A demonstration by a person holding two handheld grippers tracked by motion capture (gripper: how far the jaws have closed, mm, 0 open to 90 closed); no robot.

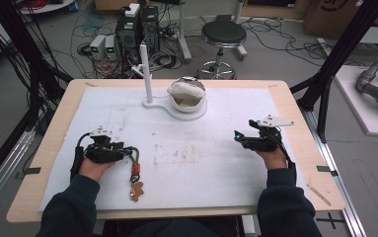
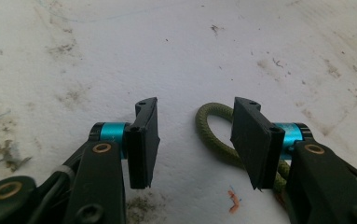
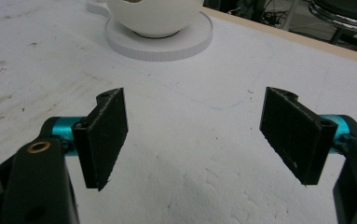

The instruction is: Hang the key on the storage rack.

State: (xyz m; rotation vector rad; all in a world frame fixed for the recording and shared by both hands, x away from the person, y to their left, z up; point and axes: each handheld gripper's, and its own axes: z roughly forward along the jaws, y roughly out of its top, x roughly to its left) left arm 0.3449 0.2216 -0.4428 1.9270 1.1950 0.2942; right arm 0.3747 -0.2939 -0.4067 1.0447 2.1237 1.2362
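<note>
Keychain, an olive cord loop with red clip and tan charm, is lying on the white mat beside the left gripper, whose parted jaws are holding nothing. Right gripper is gaping wide, empty, facing the white bowl on its stand.

The person wears dark navy sleeves that reach down to both wrists. Each hand carries a black gripper. The left gripper has a black cable looping along its outer side and a small pale plate on top. The right gripper bears a grey three-cornered plate and a small teal light at its tip. Seen close, both grippers have flat, black rectangular pads with small screw holes, turquoise metal collars behind them, and brass-coloured rivets in the black arms.
</note>
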